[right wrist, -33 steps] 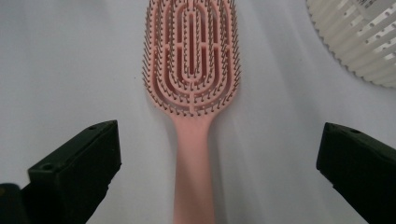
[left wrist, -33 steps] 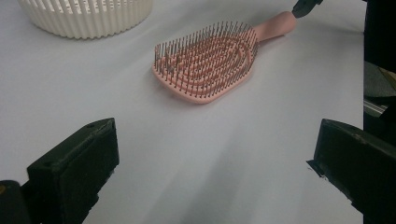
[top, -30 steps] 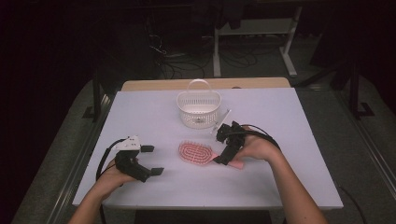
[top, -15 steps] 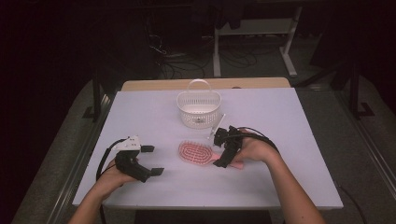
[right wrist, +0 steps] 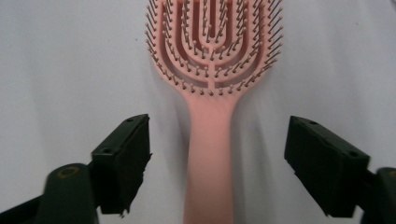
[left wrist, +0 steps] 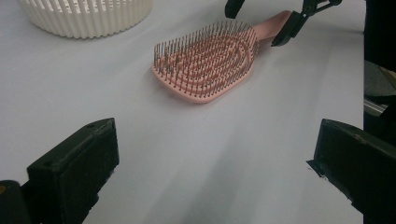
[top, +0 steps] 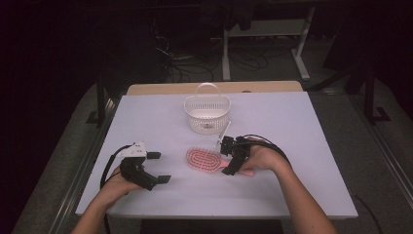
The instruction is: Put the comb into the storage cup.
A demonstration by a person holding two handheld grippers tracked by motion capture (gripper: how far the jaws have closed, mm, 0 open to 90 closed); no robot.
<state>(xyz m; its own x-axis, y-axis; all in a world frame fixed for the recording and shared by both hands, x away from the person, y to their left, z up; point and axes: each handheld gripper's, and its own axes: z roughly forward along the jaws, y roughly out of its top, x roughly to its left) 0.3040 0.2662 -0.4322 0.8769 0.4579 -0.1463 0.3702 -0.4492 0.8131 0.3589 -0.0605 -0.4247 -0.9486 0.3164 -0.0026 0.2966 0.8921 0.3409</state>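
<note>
Hairbrush (right wrist: 208, 140) handle lay lengthwise between right gripper (right wrist: 217, 154) jaws (just been closing, pads not touching yet); left gripper (left wrist: 219, 154) open, empty, farther off.

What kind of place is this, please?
Probably a lab or workshop set up for recording. A white table stands in a dark room, with loose cables on the floor and a metal stand behind it.

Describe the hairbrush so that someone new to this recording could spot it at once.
Start at the white table and find the white basket near its far middle. Just nearer the person lies the hairbrush, flat, bristles up, its handle between the open fingers of the right gripper, which have just been closing. It is the one pink thing there, an oval slotted head.
</note>
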